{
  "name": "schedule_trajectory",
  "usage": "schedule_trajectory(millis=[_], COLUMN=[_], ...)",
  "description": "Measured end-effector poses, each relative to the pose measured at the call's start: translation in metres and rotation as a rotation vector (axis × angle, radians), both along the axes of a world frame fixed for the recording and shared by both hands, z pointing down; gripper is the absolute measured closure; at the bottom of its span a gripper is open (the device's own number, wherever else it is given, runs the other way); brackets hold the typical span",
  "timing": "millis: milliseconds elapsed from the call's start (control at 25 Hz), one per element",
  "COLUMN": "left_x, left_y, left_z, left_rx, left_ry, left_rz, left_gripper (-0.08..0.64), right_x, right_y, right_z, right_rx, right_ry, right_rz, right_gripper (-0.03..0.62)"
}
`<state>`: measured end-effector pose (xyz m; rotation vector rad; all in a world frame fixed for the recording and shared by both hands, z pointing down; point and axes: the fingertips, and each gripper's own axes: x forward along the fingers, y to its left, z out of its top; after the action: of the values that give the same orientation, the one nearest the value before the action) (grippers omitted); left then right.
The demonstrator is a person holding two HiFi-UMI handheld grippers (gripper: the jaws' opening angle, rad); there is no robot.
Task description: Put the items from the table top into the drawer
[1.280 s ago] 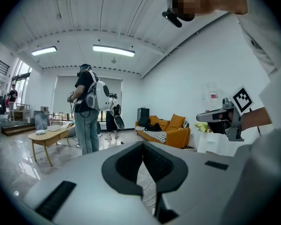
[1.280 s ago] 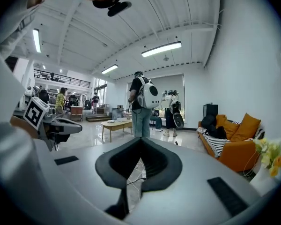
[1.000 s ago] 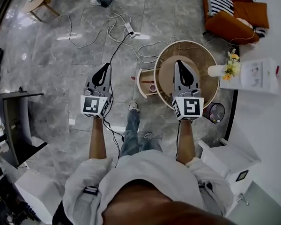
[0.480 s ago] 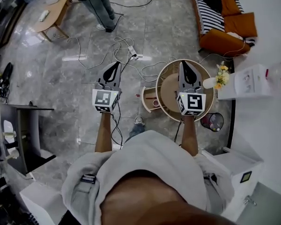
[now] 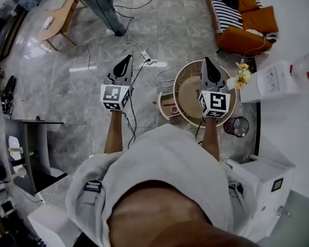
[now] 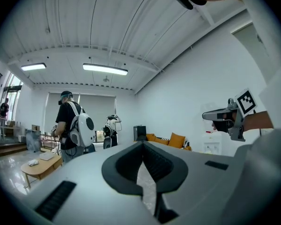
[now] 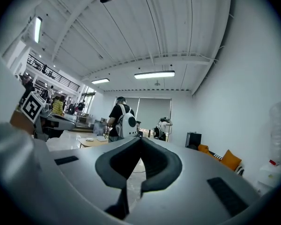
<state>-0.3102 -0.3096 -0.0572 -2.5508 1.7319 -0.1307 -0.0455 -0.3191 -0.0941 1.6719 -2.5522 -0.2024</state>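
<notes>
In the head view the low round table [image 5: 178, 86] stands on the floor far below, and my right gripper hides part of its top. Its small drawer [image 5: 164, 107] is pulled out to the left, with a pink thing [image 5: 173, 109] inside. My left gripper [image 5: 126, 60] is held level, high over the grey floor left of the table; its jaws meet with nothing between them [image 6: 143, 143]. My right gripper [image 5: 206, 60] hangs level above the table, also shut and empty [image 7: 141, 138]. Neither touches anything.
A white vase with yellow flowers [image 5: 240, 75] is by the table's right rim, next to a white cabinet [image 5: 275, 78]. A dark bin [image 5: 237, 126] stands below. Cables and a power strip [image 5: 145, 58] lie on the floor. A person with a backpack [image 6: 72, 125] stands ahead near a wooden table [image 5: 56, 15].
Both grippers have risen together and stay side by side, shut. The head camera has risen too, so the table and floor look smaller and farther away.
</notes>
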Motion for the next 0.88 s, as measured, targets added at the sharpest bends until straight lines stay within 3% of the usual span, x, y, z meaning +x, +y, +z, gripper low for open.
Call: schedule_trajectory(millis=[880], left_x=[0.039], left_y=[0.013], left_z=[-0.022], left_rx=[0.044], left_ry=[-0.005], left_rz=[-0.036], left_gripper=[0.545], right_x=[0.039], right_y=[0.006], right_z=[-0.006], right_rx=[0.0], right_ry=[0.018], right_rz=[-0.03], right_gripper=[0.568])
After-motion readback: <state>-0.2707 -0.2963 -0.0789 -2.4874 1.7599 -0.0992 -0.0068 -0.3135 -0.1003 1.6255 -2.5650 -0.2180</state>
